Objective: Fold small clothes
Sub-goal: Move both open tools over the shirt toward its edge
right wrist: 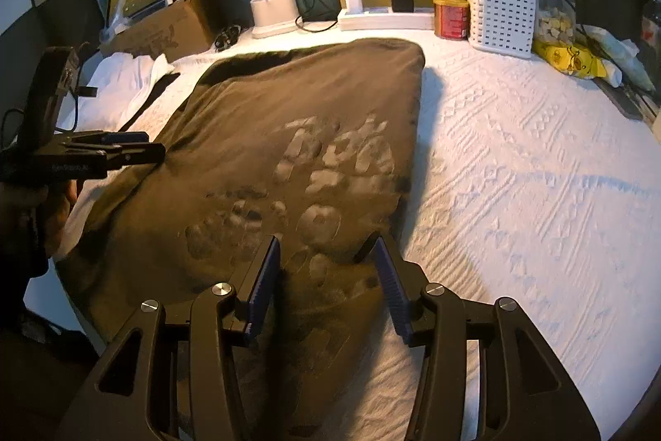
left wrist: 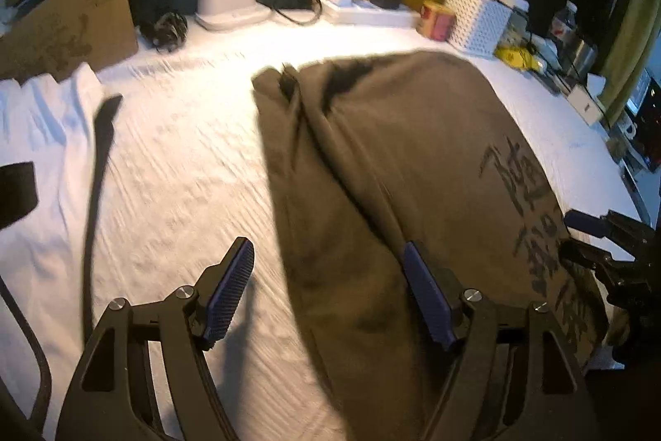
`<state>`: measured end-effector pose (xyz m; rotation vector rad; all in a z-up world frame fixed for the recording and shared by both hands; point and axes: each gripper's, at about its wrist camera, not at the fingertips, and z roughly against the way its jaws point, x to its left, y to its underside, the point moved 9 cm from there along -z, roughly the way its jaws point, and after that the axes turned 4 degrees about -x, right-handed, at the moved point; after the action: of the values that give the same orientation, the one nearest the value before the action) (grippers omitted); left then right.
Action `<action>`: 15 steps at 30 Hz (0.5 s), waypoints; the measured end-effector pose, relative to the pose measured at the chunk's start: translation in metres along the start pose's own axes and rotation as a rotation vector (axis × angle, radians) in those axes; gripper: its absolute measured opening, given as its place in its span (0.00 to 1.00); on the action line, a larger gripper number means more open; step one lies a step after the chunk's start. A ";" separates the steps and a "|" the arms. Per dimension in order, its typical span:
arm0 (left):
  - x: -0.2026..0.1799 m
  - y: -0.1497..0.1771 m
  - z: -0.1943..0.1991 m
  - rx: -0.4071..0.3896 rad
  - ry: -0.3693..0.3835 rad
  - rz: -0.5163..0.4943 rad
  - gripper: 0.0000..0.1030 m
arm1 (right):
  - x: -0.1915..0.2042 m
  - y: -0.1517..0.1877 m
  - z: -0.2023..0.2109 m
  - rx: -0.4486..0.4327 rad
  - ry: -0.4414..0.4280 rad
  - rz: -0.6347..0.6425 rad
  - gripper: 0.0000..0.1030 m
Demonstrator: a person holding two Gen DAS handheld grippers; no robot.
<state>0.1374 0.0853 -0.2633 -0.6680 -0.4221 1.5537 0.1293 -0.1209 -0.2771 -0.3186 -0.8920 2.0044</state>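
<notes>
My left gripper (left wrist: 326, 288) stands with jaws apart and nothing clamped, its right pad over the near left edge of the olive-brown T-shirt (left wrist: 413, 160), its left pad over the bare white textured cloth (left wrist: 173, 168). My right gripper (right wrist: 326, 288) also has its jaws parted, both pads poised over the shirt's near right corner without pressing it. The shirt lies folded and flat ahead of both, its printed characters (right wrist: 330, 168) facing up. Left of my left jaws lies a white garment (left wrist: 45, 110). Beyond the shirt, against the wall, stand a white lamp base (right wrist: 274, 13), a power strip (right wrist: 384, 17), a red can (right wrist: 451, 16) and a white perforated basket (right wrist: 502, 13).
</notes>
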 end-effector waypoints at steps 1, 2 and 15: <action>0.003 -0.008 0.001 -0.014 -0.004 0.001 0.73 | -0.002 -0.003 -0.001 -0.003 0.004 -0.001 0.49; 0.006 -0.014 -0.001 -0.023 -0.007 0.002 0.73 | -0.004 -0.006 -0.002 -0.006 0.007 -0.001 0.49; 0.037 -0.056 -0.043 -0.026 -0.089 -0.039 0.73 | -0.025 -0.043 -0.023 -0.025 0.045 -0.017 0.50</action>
<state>0.2079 0.1227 -0.2663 -0.6090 -0.5195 1.5473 0.1825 -0.1158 -0.2659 -0.3667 -0.8890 1.9642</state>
